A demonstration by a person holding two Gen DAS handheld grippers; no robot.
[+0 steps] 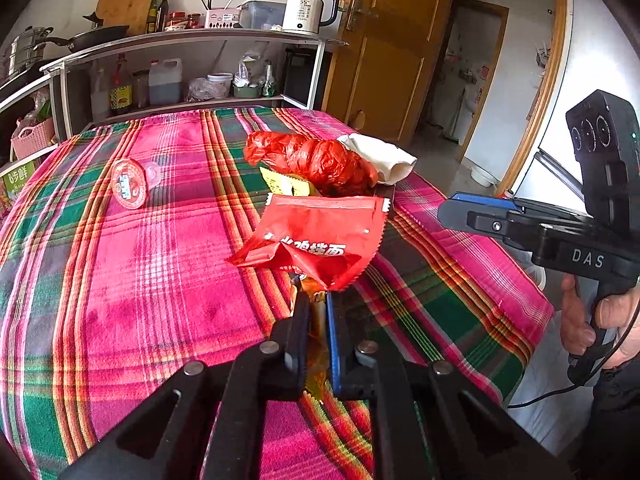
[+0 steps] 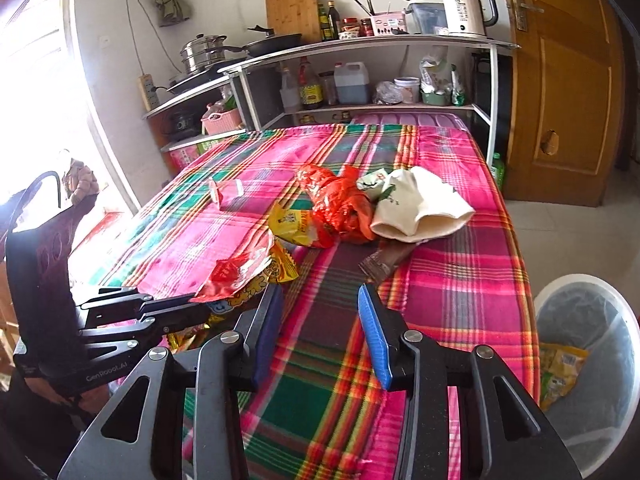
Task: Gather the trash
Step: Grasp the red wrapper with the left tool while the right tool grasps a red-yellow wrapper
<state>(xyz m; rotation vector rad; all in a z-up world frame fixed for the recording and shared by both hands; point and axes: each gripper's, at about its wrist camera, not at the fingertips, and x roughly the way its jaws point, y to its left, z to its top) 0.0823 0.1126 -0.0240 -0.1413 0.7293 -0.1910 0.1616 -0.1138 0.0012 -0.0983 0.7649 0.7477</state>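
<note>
Your left tool (image 1: 316,308) is pinching the red noodle wrapper (image 1: 316,236) by its lower edge, lifted clear of the surface (image 1: 140,260). Right tool (image 2: 320,312) is spread and empty, near the bin (image 2: 600,320) beside the surface: likely drop point.

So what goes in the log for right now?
left gripper: shut on red wrapper | right gripper: open, empty | bin: beside table
</note>
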